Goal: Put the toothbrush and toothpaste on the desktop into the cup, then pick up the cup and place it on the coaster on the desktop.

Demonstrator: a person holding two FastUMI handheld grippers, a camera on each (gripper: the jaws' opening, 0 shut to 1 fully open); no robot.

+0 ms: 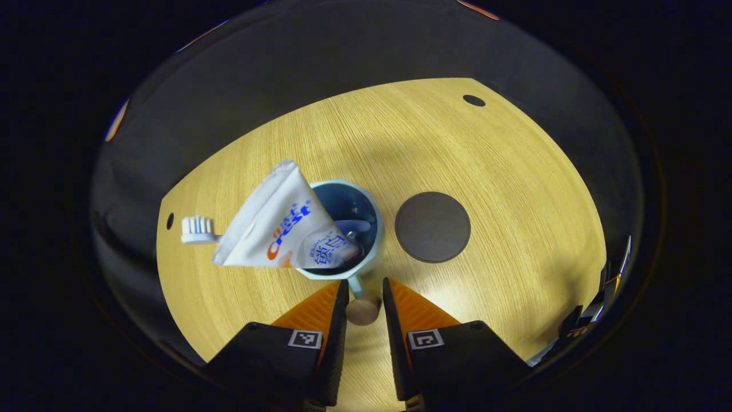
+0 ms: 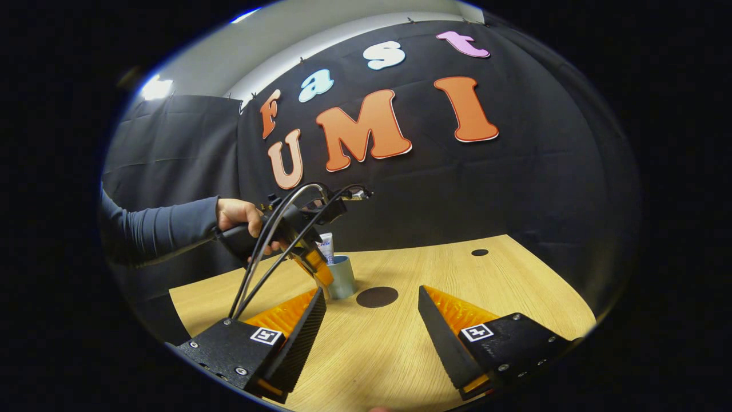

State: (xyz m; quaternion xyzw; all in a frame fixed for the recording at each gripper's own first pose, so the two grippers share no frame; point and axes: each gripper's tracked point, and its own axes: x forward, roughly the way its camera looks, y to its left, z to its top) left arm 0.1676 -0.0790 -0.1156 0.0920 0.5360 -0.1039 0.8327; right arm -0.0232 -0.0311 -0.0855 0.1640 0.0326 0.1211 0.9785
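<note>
**Cup loaded, handle between the fingers, coaster still bare**

Left gripper view: the pale blue ceramic cup [image 1: 343, 229] stands on the light wood-grain desktop [image 1: 503, 171]. The white squeezed toothpaste tube [image 1: 274, 229] leans out over its rim to the left, lower end inside. The toothbrush with white bristles [image 1: 197, 229] also rests in the cup, its head poking out from behind the tube. So the loading part looks done. The dark round coaster [image 1: 432, 226] lies flat just to the right of the cup, apart from it and with nothing on it, so the move onto it is what remains. The left gripper [image 1: 363, 297] has its fingers narrowly parted on either side of the cup's handle, whose rounded end shows between them. Whether both fingers already press on the handle I cannot tell; thin gaps seem to remain.

Right gripper view: the right gripper [image 2: 372, 303] hangs above the desktop with fingers spread wide, holding nothing. Farther off, a hand [image 2: 240, 216] in a dark sleeve holds the other gripper down at the cup, beside the coaster. From here the cup's near side is partly covered by that gripper, just the top of the tube peeks out, and the handle contact is hidden.
</note>
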